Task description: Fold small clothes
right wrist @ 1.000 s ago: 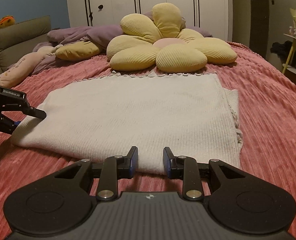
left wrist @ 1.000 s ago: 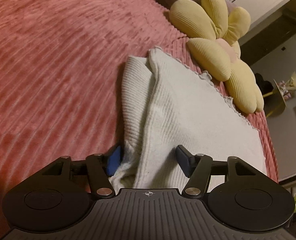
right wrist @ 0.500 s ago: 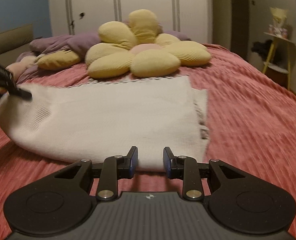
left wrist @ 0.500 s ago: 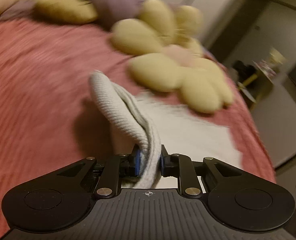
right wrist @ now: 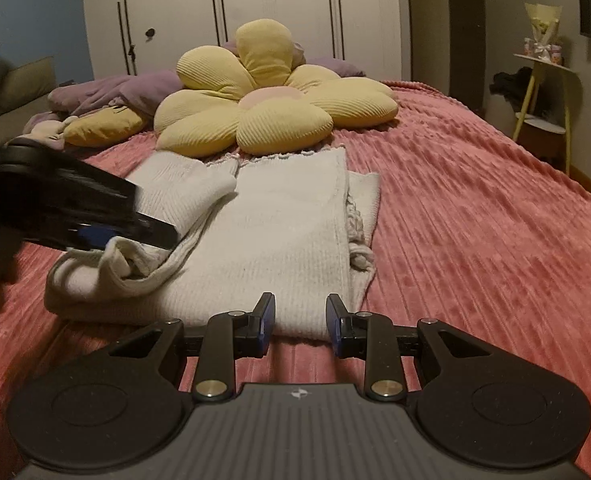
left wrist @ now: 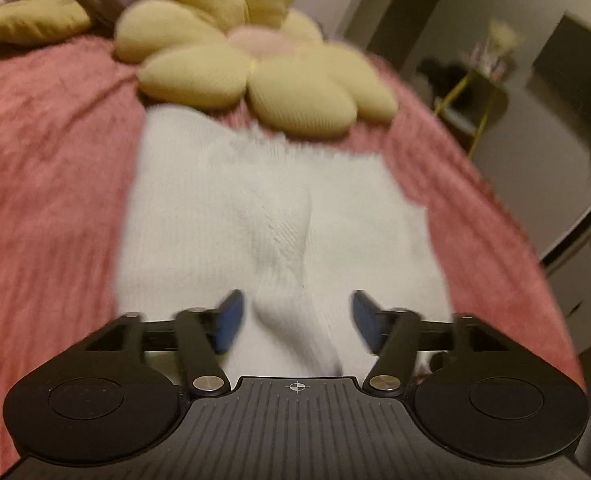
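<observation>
Hand-held gripper [right wrist: 91, 236] over garment [right wrist: 279, 232], right-view only

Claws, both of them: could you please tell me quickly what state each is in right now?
Left claw: open, just released the white knit top.
Right claw: open, holding nothing.

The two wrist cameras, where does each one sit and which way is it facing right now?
Left wrist: rides the left gripper, looking down its open blue-padded fingers along the white ribbed knit garment toward the yellow flower-shaped cushion; its jaws have just been opening, a fold lies loose between them.
Right wrist: rides the right gripper at the garment's near edge, jaws apart and empty, facing the white wardrobe; the left gripper enters at left.
Shared: garment, cushion, pink ribbed bedspread.
</observation>
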Demonstrator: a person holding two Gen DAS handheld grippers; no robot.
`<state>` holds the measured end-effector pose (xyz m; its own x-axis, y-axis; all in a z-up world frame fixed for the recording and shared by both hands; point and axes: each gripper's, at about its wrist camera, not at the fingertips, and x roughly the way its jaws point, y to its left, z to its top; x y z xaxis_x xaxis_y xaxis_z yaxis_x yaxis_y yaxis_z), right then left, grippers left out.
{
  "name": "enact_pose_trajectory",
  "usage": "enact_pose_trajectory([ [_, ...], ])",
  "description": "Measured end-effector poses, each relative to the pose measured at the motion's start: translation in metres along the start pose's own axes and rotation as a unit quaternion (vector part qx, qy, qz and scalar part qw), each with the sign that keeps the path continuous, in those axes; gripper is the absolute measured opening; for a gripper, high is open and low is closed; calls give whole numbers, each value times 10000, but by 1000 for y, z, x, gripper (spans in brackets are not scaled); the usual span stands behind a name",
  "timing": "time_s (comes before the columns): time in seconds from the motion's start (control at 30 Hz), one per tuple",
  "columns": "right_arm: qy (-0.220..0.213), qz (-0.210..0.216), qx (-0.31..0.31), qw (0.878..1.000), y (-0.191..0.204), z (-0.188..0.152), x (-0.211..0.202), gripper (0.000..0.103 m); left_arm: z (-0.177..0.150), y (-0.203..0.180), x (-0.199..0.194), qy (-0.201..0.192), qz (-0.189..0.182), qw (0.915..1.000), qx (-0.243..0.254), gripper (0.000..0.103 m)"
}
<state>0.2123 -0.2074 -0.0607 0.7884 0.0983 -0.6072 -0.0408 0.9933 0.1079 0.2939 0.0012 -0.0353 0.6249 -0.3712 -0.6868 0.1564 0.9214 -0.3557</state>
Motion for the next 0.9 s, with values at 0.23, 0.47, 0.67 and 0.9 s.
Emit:
enact_pose_trajectory([
  [0.23, -62, 594, 409, 9974, 3, 33, 19, 34, -28, 27, -36, -379, 1103, 9927, 291, 88],
  [0.47, 1108, 1919, 1699, 9602, 2, 56, 94, 50, -45, 54, -22, 9, 1085, 9939, -176, 88],
  [0.67, 1488, 2405, 2632, 9224, -1, 57, 133, 51, -51, 55, -16, 10, 1098, 9938, -171, 90],
  [0.9, 1399, 2166, 1541, 9538, 31, 69, 133, 20, -49, 49, -13, 80, 1148, 9932, -167, 91],
])
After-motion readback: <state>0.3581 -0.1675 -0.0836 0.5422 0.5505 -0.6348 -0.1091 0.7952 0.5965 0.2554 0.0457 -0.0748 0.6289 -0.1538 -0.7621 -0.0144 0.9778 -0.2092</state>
